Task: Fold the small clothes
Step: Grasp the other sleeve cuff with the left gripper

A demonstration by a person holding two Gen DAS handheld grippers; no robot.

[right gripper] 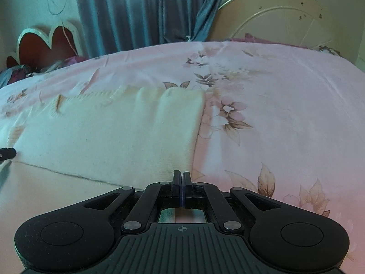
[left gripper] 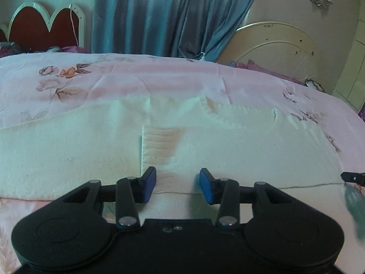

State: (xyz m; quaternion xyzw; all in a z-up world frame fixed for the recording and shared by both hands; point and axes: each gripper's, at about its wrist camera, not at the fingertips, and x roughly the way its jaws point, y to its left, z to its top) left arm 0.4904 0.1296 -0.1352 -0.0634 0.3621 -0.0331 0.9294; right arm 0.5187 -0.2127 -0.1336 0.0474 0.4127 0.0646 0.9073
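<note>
Lying flat across the near part of the bed (left gripper: 159, 73), a cream knit garment (left gripper: 91, 150) spreads over a pink coverlet printed with pale flowers. In the left wrist view its folded layers meet near the middle, where a ribbed patch (left gripper: 159, 143) with a faint orange tint shows just beyond the left tool (left gripper: 178, 182). That tool hangs low over the garment's near hem with its blue pads (left gripper: 206, 188) spread apart; nothing sits between them, and the knit shows through the gap. At the far right edge of this view, the black tip of the right tool (left gripper: 353, 178) pokes in at the hem line.

In the right wrist view, the garment (right gripper: 114, 137) fills the left half of the coverlet, its straight right edge running down toward the right tool (right gripper: 181, 178). This tool has its two fingers pressed tightly together just at the garment's near right corner; whether any cloth is pinched there I cannot tell. To the right lies bare flowered bedding. Behind the bed hang blue curtains (right gripper: 136, 11), with a red heart-shaped headboard (right gripper: 45, 45) to their left.
</note>
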